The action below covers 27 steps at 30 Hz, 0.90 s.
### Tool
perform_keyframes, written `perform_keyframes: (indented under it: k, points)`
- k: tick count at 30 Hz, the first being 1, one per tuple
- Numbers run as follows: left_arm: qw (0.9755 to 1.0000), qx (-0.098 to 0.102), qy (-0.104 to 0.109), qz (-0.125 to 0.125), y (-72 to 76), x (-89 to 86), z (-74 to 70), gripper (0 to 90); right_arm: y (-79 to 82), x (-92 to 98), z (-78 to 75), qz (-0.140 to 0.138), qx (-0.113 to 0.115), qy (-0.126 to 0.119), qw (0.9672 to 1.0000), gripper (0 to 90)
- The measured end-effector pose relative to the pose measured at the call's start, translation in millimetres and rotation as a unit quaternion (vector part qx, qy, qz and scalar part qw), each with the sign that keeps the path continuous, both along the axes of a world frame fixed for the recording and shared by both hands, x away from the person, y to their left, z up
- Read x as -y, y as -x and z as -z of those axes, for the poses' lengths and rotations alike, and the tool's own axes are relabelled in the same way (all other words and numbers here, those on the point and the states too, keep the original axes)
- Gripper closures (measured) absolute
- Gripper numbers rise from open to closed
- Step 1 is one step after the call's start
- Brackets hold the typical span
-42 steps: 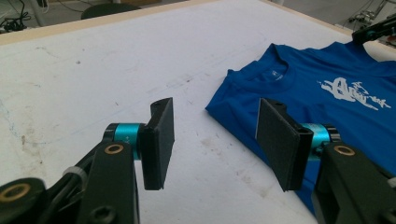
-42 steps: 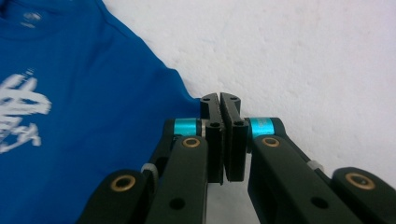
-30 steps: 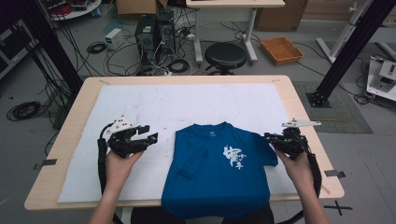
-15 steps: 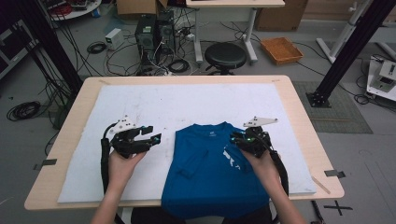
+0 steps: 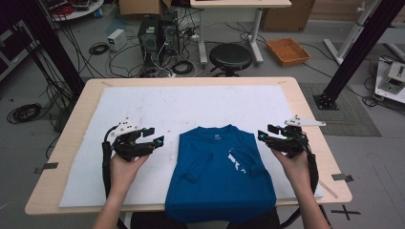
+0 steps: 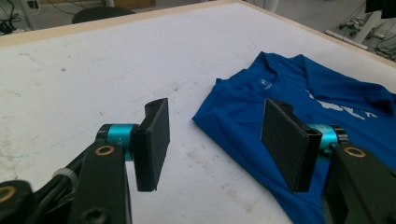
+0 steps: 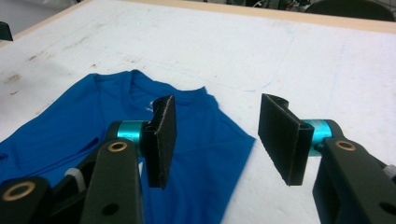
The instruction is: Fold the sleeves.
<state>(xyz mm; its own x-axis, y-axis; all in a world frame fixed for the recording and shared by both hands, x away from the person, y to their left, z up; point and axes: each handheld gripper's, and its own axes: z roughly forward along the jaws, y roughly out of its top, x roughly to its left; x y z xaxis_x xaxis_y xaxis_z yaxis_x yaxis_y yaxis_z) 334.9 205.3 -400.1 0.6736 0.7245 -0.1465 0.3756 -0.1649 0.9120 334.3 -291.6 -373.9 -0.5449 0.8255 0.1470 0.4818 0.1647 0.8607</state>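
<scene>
Both hand-held grippers stand open with nothing between their pads. At the shirt's right edge, the right hand-held gripper [image 5: 268,135] hovers just off the folded-in sleeve, its jaws having just been opening, and empty; in the right gripper view its pads [image 7: 163,140] are spread wide over the cloth's edge and the bare white sheet. On the other side, the left hand-held gripper [image 5: 154,137] sits near the shirt's left edge but apart from it — its jaws have also just widened a little, with nothing held. In the left gripper view one pad [image 6: 156,140] is over the sheet and the other over the blue cloth.

The blue T-shirt [image 5: 219,176] lies flat at the near middle of the worktop [image 5: 90,95], collar pointing away from the person, both sleeves folded inward onto the body; a white print shows partly beneath the right fold. Its hem hangs just over the near edge. The shirt rests on a white sheet [image 5: 191,105] that covers most of the wooden top.

Beyond the worktop — on the floor — are a black round stool [image 5: 231,56], computer cases [image 5: 157,33] among tangled cables, and an orange tray [image 5: 287,50].
</scene>
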Motion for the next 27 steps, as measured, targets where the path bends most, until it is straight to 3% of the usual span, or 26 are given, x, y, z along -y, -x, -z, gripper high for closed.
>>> perform_keyframes:
  k: [4, 10, 27]
  points:
    - [1.0000, 0.000, 0.001, -0.001, -0.2, -1.3, 0.0, 41.1, 1.2, 10.3, 1.1, 0.011, 0.001, -0.006, 0.9999, 48.5]
    - [1.0000, -0.002, -0.001, 0.001, -0.2, -1.3, 1.0, 41.0, 4.3, 1.1, 4.6, -0.018, 0.009, 0.009, 0.9998, 57.7]
    - [1.0000, -0.001, -0.004, -0.007, 2.6, -6.4, 1.9, 41.0, 0.8, 9.3, 1.9, -0.003, 0.006, -0.002, 1.0000, 54.0]
